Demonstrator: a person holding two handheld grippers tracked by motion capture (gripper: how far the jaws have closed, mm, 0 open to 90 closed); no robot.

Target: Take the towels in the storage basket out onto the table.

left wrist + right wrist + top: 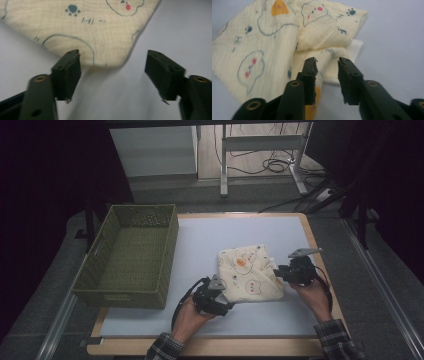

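The folded cloth (250, 273) is flanked by both grippers: the left gripper (113, 72) is held wide open, the right gripper (327, 72) partly open, nothing gripped.

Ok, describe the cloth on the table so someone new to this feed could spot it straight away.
Start at the pale blue-grey mat covering the wooden table, with the green woven basket at its left edge. To the basket's right, near the front, lies a folded cream cloth between the left gripper and right gripper. It is the only soft item, printed with outlined cartoon faces, orange patches and small paw marks.
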